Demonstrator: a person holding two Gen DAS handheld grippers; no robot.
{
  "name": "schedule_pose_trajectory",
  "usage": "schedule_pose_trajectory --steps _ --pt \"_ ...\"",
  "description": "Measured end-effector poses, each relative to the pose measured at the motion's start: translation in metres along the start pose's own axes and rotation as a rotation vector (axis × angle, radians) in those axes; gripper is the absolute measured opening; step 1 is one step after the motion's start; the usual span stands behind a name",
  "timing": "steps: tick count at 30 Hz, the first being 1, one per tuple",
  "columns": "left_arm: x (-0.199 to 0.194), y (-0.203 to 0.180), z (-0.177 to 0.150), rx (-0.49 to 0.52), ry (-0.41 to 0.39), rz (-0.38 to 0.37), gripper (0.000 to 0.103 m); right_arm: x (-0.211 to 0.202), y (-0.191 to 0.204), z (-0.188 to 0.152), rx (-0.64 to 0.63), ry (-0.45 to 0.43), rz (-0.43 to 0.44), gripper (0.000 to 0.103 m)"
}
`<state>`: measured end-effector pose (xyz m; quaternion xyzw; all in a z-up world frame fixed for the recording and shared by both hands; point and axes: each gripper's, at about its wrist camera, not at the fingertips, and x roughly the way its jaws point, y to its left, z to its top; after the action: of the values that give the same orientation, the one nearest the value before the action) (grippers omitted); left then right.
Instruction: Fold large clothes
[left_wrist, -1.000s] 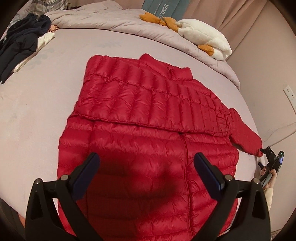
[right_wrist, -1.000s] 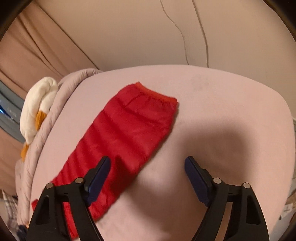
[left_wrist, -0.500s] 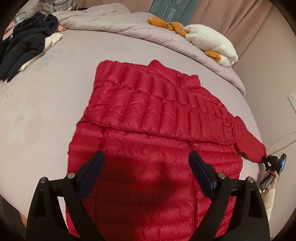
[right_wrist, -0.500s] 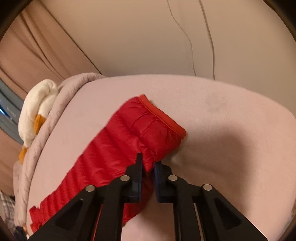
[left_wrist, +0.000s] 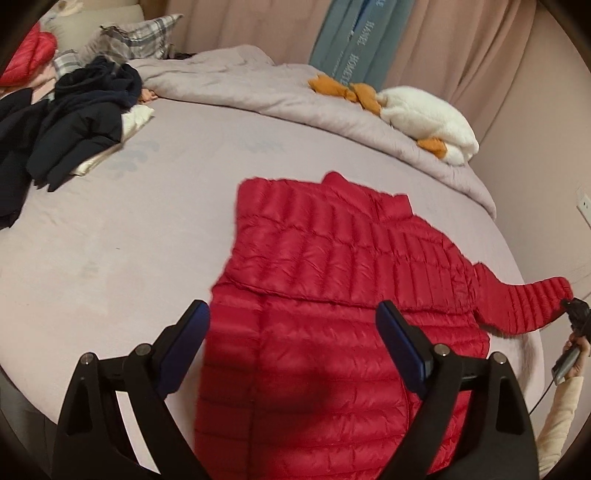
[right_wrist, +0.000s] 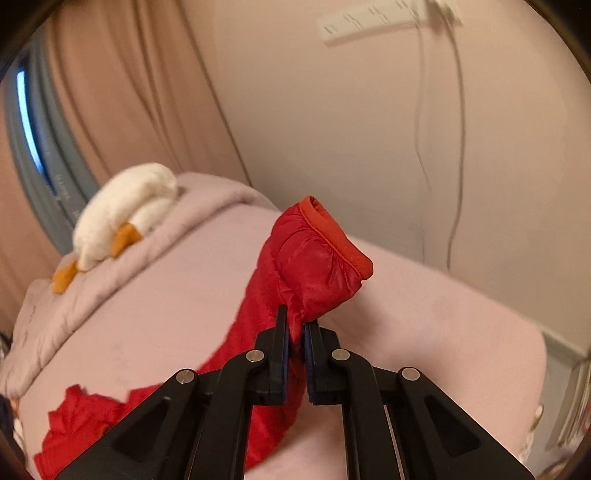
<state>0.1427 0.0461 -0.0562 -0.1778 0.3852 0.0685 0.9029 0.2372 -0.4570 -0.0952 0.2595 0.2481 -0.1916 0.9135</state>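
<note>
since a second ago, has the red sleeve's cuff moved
Yes. The cuff lay flat on the bed; now the right gripper is shut on the sleeve and has lifted it off the bed, up against the wall.

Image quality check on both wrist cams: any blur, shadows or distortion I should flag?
Left wrist view: strong fisheye bend with dark corner vignette; the left gripper casts a dark shadow on the red jacket; the near hem looks slightly soft. Right wrist view: motion blur on the plush goose and wall cables, while the sleeve cuff in the right gripper is sharper; warm, dim light.
</note>
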Motion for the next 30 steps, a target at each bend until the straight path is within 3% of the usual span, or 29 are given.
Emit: schedule_pose_trajectory --steps 15,25,30 --pt "-0.031 0.024 -0.012 -0.042 -0.041 0.023 0.091 -0.082 0.083 0.006 -0.186 -0.127 0.190 0.008" --pt "-0.031 0.033 -0.020 -0.086 -0.012 0.001 0.091 -0.107 0.137 -0.008 -0.286 -0.097 0.389 0.008" --pt "-0.032 0.039 -0.021 -0.087 -0.012 0.007 0.091 -0.114 0.158 -0.018 -0.346 -0.076 0.444 0.008"
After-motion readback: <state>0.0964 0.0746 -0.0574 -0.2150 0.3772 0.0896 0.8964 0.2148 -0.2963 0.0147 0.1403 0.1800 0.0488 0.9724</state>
